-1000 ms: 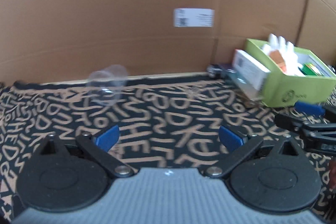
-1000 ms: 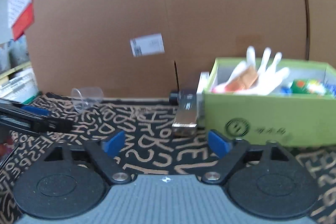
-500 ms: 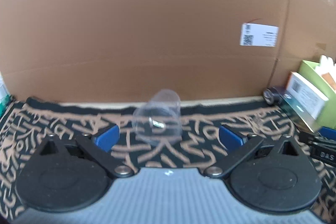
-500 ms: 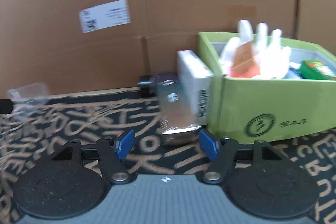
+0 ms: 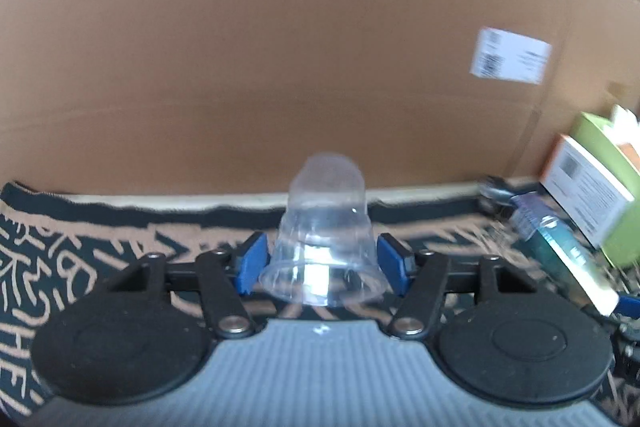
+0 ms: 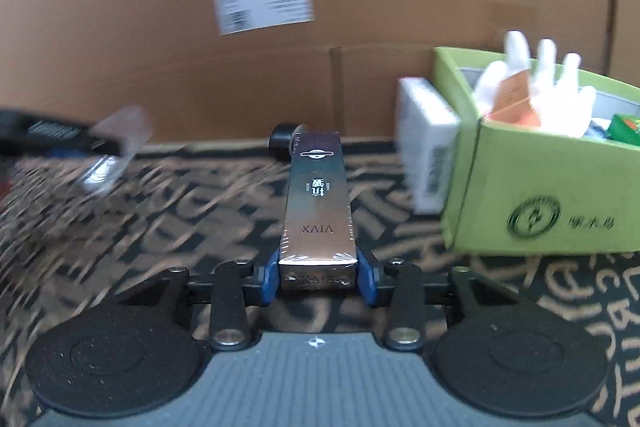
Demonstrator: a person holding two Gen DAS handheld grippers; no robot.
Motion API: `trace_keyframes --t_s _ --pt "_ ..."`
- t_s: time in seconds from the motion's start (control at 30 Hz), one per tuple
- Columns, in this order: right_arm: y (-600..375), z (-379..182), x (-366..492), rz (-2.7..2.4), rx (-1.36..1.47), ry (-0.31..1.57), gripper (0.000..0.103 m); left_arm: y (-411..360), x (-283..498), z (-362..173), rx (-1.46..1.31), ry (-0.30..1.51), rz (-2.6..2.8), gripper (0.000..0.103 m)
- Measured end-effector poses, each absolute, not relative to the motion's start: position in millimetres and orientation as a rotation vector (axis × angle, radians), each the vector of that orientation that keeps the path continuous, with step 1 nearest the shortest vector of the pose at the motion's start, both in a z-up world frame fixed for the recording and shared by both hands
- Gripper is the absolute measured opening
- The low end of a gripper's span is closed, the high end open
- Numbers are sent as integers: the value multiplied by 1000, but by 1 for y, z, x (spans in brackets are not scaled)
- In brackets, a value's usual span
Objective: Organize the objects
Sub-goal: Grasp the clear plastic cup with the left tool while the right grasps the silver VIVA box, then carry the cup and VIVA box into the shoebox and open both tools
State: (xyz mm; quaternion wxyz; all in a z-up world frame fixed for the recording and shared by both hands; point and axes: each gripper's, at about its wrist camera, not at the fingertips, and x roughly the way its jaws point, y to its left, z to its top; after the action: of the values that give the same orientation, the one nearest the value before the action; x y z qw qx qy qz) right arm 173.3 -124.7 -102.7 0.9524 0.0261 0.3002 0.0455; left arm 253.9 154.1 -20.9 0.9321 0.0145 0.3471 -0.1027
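A clear plastic cup (image 5: pixel 324 247) lies on its side on the patterned cloth, rim toward me. My left gripper (image 5: pixel 322 263) has its blue pads against both sides of the cup near the rim. A long dark shrink-wrapped box marked VIVX (image 6: pixel 318 211) lies on the cloth. My right gripper (image 6: pixel 318 275) is shut on its near end. The cup also shows blurred at the left of the right wrist view (image 6: pixel 116 151). The box shows at the right of the left wrist view (image 5: pixel 560 243).
A green cardboard box (image 6: pixel 536 195) with white gloves and small packs stands at the right. A white carton (image 6: pixel 428 147) leans on its left side. A small dark object (image 6: pixel 282 141) lies behind the long box. A cardboard wall (image 5: pixel 280 47) backs the cloth.
Both grippers moved forward and closed. The left one came up around the cup. The right one closed on the near end of the long dark box.
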Motion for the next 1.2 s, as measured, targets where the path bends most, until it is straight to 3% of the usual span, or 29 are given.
trace_keyframes --t_s 0.33,0.4,0.43,0.5,0.6,0.67,1.0,1.07,1.1,1.13,1.17,1.2 --pt "-160 -96 79 185 10 661 43 92 153 -22 67 790 -494 61" --pt "-167 -97 65 203 3 675 46 78 136 -23 98 797 -528 73" --pt "-168 -97 61 210 -1 672 51 72 129 -23 118 796 -523 89" --pt "-169 -94 54 221 -12 635 68 61 120 -23 151 791 -503 92" --pt "-168 -89 52 232 -22 575 69 51 113 -13 162 788 -516 95" --pt "-168 -88 57 244 -7 556 69 44 111 -5 177 757 -505 103" --pt "-173 -92 62 227 -7 567 69 -22 125 -7 371 715 -564 103" --pt "-176 -92 62 217 -5 563 69 -23 130 -14 361 745 -570 100" --pt "-177 -92 63 216 -6 562 69 -22 132 -18 346 766 -583 86" --pt "-177 -92 64 219 -8 562 69 -20 135 -21 330 794 -596 65" --pt "-177 -92 67 225 -11 563 69 -18 139 -23 314 826 -602 53" --pt "-176 -93 69 236 -16 563 69 -14 140 -26 296 850 -601 52"
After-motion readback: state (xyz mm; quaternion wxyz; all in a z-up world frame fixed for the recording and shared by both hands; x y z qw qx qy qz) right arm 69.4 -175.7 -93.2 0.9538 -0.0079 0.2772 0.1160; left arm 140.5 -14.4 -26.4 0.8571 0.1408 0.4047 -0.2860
